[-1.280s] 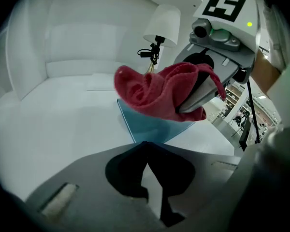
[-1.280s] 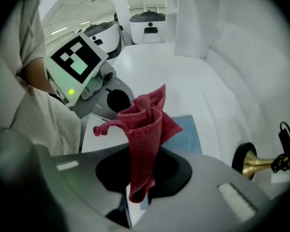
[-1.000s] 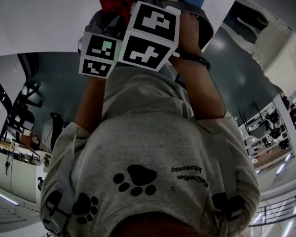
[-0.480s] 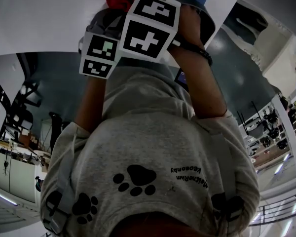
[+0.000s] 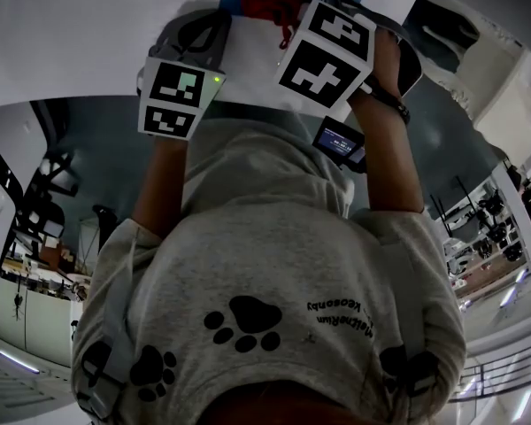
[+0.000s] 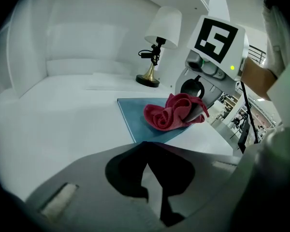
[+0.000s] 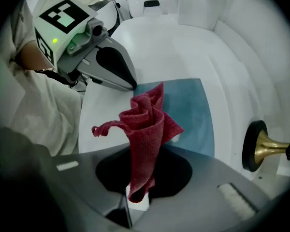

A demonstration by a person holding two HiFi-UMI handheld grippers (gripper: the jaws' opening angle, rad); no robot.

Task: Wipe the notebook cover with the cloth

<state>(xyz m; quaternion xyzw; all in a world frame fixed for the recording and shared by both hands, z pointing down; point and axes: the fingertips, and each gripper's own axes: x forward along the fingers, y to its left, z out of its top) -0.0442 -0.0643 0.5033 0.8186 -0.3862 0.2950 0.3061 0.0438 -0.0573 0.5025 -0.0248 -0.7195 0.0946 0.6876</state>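
White table (image 6: 63, 115); brass-base lamp (image 6: 156, 57), white shade (image 6: 164, 27); white wall (image 6: 96, 33).

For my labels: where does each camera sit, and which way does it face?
Head view: on the head, facing steeply down; shirt and forearms show.
Left gripper view: on the left gripper, facing the right gripper; own jaws show.
Right gripper view: on the right gripper, facing the left gripper; own jaws show.
Both gripper views share the cloth and notebook.

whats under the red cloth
The blue notebook lies under the cloth, on the white table. The cloth, clamped in the right gripper, hides the patch of cover beneath it.
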